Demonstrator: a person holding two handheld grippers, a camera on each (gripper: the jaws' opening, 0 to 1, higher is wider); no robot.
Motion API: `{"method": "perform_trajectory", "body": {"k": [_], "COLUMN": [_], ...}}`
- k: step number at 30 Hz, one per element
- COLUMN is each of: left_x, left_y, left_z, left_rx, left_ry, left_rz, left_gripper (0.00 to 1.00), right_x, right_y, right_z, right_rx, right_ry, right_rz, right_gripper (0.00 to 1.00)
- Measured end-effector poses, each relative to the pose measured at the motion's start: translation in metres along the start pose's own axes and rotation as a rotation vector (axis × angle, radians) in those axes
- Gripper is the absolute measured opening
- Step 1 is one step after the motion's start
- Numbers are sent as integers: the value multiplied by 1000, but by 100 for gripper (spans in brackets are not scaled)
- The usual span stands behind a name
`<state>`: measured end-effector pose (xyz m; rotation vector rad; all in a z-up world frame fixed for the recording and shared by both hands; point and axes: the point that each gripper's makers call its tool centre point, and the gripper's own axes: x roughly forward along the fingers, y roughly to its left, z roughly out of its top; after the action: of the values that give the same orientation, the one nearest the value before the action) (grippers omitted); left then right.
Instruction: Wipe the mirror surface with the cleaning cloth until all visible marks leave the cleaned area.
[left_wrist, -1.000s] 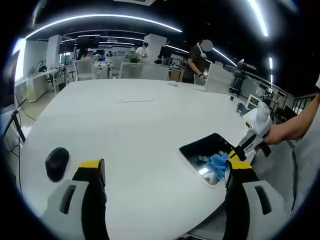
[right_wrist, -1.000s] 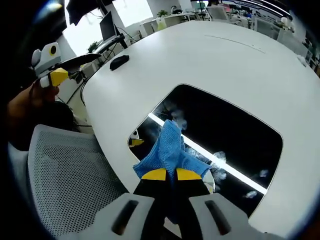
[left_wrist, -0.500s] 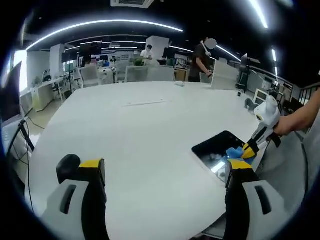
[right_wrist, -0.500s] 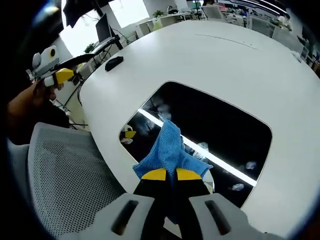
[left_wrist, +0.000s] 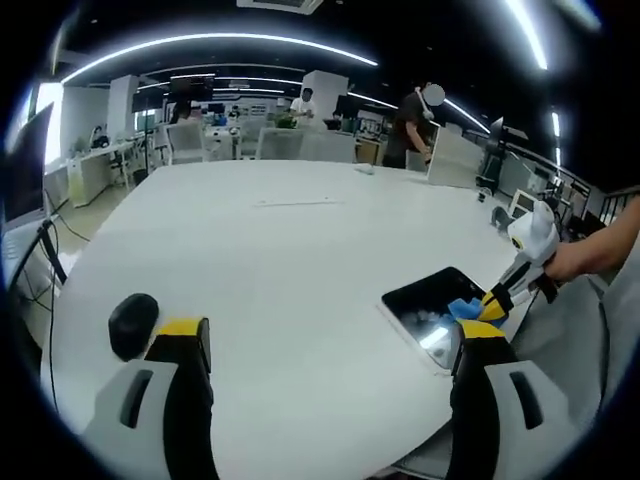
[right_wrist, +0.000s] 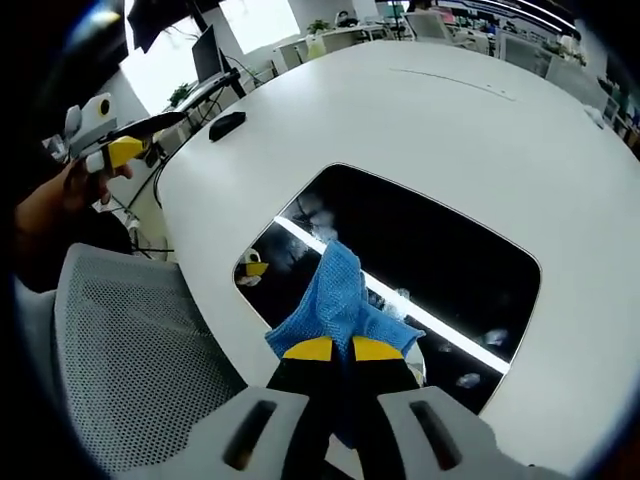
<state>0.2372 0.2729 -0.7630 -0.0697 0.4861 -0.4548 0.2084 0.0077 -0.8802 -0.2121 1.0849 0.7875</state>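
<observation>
Right gripper (right_wrist: 332, 348) is holding its yellow-tipped jaws clamped together on the cleaning cloth (right_wrist: 340, 293), a blue, nubbly microfibre piece that is bunching into soft folds above the jaw tips and resting on the near part of the mirror (right_wrist: 430, 255). The mirror is a dark, glossy rounded rectangle lying flat on the smooth white tabletop (right_wrist: 480, 130), close to the tabletop's curved near edge; in the right gripper view its long axis is running from lower left to upper right. Its surface is reflecting a bright ceiling light as a thin white stripe, and pale smudgy marks (right_wrist: 497, 335) are showing beyond the cloth toward the lower right (a few more faint ones near the upper left corner). A grey mesh chair back (right_wrist: 140, 370) is sitting just off the tabletop edge beside the mirror. In the left gripper view the left gripper (left_wrist: 330, 345) is hovering over the bare tabletop (left_wrist: 270, 260) with its jaws standing wide apart and holding nothing. A black, rounded computer mouse (left_wrist: 132, 324) is lying just beside the left jaw. The mirror (left_wrist: 432, 300) is showing at the right, with the cloth (left_wrist: 462, 308) on it under the right gripper (left_wrist: 495, 298).
</observation>
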Motion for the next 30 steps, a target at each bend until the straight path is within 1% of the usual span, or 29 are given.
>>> {"method": "perform_trajectory", "body": {"k": [4,8,13,30], "left_x": [0,0,1,2], "left_y": [0,-1,-2,0], "left_z": [-1,-3,-4,-7], "left_rx": [-6,-12,-14,-35], "left_ry": [-4,-1,3,18], "left_rz": [-4,-7,-10,-14], "left_gripper": [99,99,99,99], "right_x": [3,4,8,23], "right_y": [-7,-8,-17,-48], "right_z": [5,10,18,57], "right_rx": [-4,-9,-16,-50], "right_ry": [-2,-7,-17,-27], "right_rz": [-6,-11,-19,-52], "right_gripper": [0,0,0,0]}}
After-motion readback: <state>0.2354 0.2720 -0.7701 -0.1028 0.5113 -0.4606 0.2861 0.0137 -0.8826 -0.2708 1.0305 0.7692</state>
